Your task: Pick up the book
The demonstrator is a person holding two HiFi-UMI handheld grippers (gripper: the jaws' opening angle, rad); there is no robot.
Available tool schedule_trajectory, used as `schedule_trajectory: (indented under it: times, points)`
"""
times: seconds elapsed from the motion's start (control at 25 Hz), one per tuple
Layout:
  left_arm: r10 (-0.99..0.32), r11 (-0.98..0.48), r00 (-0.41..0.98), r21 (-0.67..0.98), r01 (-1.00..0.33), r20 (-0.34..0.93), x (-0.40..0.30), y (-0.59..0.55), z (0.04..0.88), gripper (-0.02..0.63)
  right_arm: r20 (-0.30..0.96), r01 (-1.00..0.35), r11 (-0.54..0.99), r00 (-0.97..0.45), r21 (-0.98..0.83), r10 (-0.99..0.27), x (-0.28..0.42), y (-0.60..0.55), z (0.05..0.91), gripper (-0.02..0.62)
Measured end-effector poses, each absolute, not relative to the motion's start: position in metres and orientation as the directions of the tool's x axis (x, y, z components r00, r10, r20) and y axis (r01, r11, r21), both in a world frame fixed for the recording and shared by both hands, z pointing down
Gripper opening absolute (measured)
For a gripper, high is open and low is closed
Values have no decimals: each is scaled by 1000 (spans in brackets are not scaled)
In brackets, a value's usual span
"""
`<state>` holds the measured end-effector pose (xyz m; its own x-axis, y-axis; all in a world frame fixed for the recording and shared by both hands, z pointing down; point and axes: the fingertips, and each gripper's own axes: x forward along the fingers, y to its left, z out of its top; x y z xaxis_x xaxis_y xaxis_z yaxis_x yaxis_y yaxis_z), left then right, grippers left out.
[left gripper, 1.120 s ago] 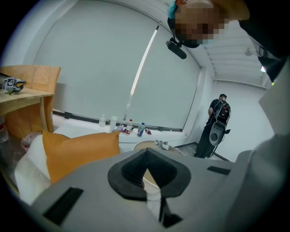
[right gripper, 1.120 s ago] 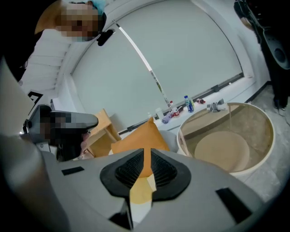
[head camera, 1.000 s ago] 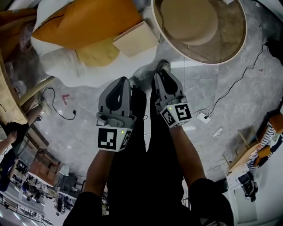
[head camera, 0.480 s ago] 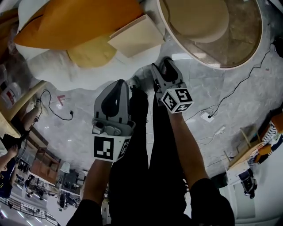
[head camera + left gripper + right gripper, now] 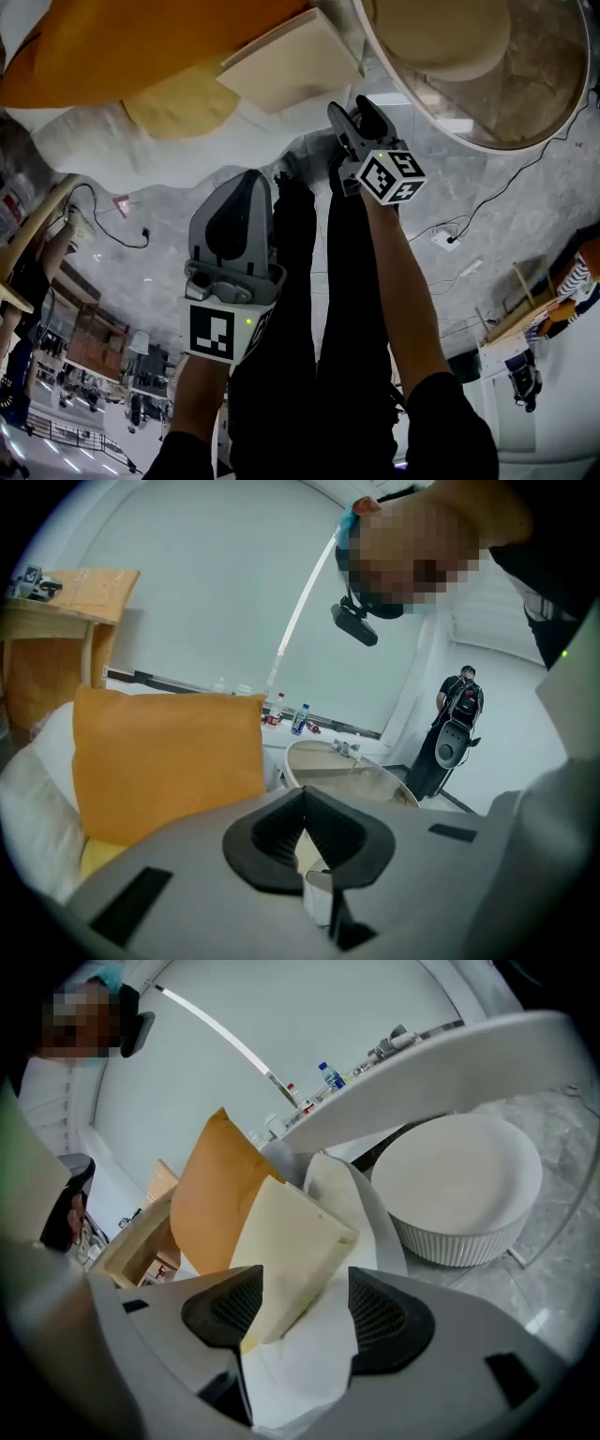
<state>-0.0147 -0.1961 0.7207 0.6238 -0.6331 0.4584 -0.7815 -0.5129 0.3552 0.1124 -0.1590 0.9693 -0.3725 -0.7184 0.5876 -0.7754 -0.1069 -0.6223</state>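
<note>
Book pickup: aims right gripper at cream book, jaws just opening, apart, framing its corner; holds left gripper closed, empty.

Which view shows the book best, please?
The right gripper view: the book fills the centre, cover and edge clear, framed between the right gripper's jaws, which have just been opening and don't press it. The head view shows its cover from above beside the orange pillow. The left gripper view shows barely a sliver.
</note>
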Motion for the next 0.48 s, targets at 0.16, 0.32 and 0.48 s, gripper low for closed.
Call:
schedule_trajectory:
  times: [0.16,0.32,0.48]
  points:
    - [-625,-513,630,366,-776,461,-14,-193,722,8,572,-748,-122,-381,-653,-726,117,-166,984,285]
    - [-607,-534,647,367,-762,462,-5,-197,726,8,557,-736,-112,-394,-668,-731,117,-171,991,314]
    - [-598,-527,647,377,-762,473,1,-201,732,8,527,-731,-78,-410,-678,-745,119,-181,993,330]
